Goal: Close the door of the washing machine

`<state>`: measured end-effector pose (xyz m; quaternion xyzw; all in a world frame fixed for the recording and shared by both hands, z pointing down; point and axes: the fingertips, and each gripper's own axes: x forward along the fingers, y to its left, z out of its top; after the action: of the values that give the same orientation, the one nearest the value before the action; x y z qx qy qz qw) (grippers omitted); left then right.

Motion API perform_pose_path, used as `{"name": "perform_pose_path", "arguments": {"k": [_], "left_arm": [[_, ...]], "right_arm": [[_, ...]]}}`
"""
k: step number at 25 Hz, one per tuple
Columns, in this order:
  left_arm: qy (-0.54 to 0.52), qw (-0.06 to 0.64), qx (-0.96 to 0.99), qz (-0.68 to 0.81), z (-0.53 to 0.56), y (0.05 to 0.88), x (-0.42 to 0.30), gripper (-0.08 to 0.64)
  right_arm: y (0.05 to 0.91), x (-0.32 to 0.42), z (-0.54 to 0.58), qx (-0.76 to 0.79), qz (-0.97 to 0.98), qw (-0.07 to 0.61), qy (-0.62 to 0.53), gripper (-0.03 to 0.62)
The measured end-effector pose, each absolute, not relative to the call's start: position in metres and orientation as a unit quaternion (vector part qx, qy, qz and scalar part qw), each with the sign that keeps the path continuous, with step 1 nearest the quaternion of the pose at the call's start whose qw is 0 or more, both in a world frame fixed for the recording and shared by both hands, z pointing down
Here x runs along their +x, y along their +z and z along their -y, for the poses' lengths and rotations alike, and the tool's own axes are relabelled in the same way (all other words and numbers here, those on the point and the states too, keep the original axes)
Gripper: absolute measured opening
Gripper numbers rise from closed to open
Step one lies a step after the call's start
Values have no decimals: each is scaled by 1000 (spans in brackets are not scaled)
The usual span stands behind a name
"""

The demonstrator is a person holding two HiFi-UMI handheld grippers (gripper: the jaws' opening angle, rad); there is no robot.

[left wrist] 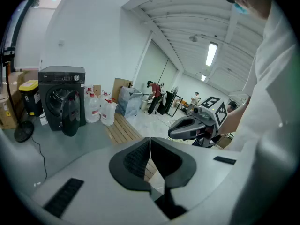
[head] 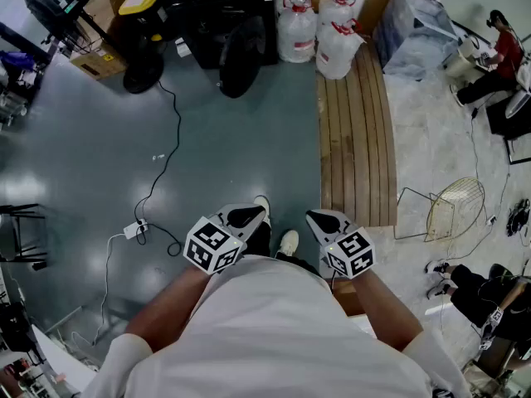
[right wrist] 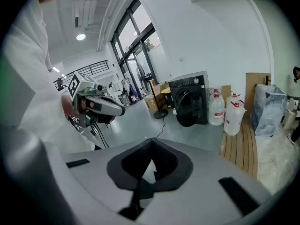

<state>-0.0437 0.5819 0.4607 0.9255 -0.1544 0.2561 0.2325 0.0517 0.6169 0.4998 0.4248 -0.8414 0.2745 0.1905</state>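
Observation:
The black washing machine (head: 217,8) stands across the room at the top of the head view, its round door (head: 242,56) swung open towards me. It also shows in the left gripper view (left wrist: 61,95) with the door (left wrist: 70,112) hanging open, and in the right gripper view (right wrist: 191,95). My left gripper (head: 259,214) and right gripper (head: 312,217) are held side by side in front of my body, far from the machine. Both have their jaws shut with nothing between them, as the left gripper view (left wrist: 150,143) and right gripper view (right wrist: 151,143) show.
Large water jugs (head: 315,31) stand right of the machine beside a wooden slatted platform (head: 357,131). A cable (head: 162,164) runs over the grey floor to a plug block. A round stand base (head: 143,77), cardboard boxes (head: 99,56), a wire guard (head: 455,208) and seated people (head: 498,56) surround the area.

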Motion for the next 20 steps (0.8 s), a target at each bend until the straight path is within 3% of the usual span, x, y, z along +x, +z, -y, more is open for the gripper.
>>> {"name": "perform_pose_path", "arguments": {"k": [14, 16, 20], "left_arm": [[227, 219, 936, 154, -437, 457, -52, 22], [234, 217, 933, 165, -419, 464, -59, 23], [235, 224, 927, 189, -390, 475, -63, 23]], "right_arm": [[468, 43, -470, 457, 829, 228, 227, 8], [470, 38, -453, 453, 830, 231, 230, 94], [474, 33, -429, 433, 836, 241, 235, 87]]}}
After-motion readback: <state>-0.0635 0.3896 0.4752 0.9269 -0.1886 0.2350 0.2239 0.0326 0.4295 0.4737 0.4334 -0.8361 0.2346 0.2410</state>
